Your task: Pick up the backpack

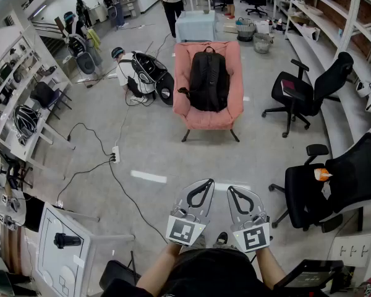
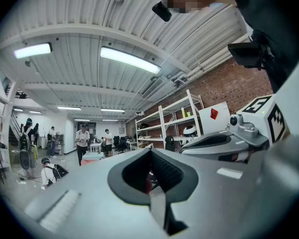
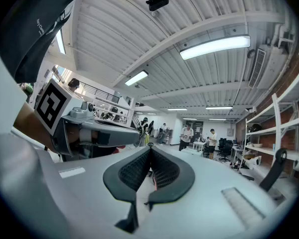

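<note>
Ahead, open floor (image 1: 191, 156) apparently reaches armchair (image 1: 208, 120) holding backpack (image 1: 208, 79).

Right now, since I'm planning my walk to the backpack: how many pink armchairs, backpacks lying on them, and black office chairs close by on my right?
pink armchair: 1
backpack on it: 1
black office chairs: 2
Total: 4

Bright all over. Lit from above by long white glowing tube lamps (image 2: 129, 59) on a ribbed white ceiling (image 2: 89, 14). White glare right around the lamps. Far below the lamps, only soft, pale shadows on the smooth grey floor (image 1: 154, 153). Bent round like a fishbowl, black at the corners. Fuzzy up close, sharp far away.
</note>
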